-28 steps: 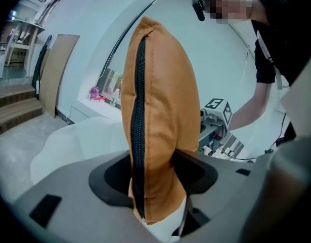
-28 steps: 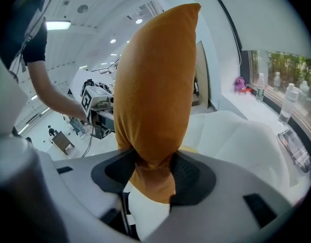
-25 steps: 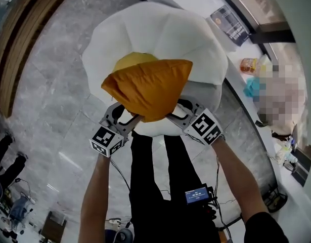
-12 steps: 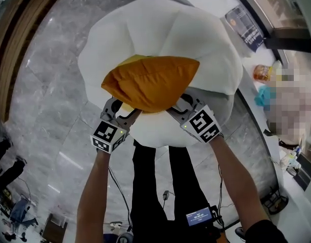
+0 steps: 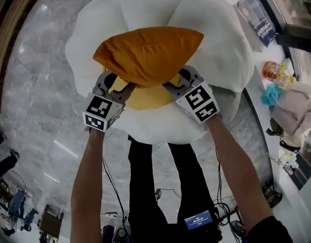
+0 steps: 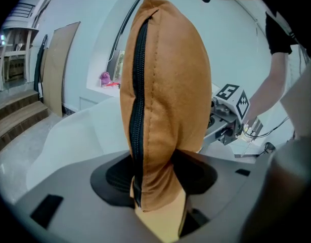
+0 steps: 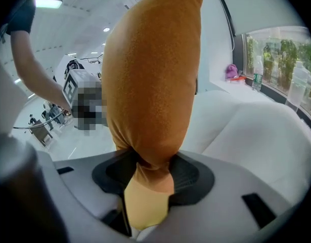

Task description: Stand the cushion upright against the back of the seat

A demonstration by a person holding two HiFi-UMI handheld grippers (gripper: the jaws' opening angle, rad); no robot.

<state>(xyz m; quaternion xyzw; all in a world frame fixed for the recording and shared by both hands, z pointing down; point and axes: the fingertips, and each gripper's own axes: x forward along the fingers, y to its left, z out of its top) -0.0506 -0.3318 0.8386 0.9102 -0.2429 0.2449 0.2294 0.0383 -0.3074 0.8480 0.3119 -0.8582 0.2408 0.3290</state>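
An orange cushion (image 5: 145, 54) with a black zip hangs over a white, fried-egg-shaped seat (image 5: 211, 39) that has a yellow centre pad (image 5: 145, 97). My left gripper (image 5: 115, 82) pinches the cushion's near left corner, and my right gripper (image 5: 178, 80) pinches its near right corner. The left gripper view shows the zip edge (image 6: 137, 100) bunched between the pads of my left gripper (image 6: 155, 178). The right gripper view shows fabric squeezed in my right gripper (image 7: 147, 173). Both sets of jaws are closing tighter on the cushion. It stands on edge just above the yellow pad.
A grey marble floor (image 5: 39, 100) surrounds the seat. A white counter on the right carries an orange packet (image 5: 274, 71) and a teal object (image 5: 270, 92). A dark poster (image 5: 256, 16) lies at the upper right. The person's black legs (image 5: 155, 186) stand against the seat's near rim.
Both grippers have come down with the cushion toward the seat. The seat fills more of the head view, and the yellow pad now shows below the cushion.
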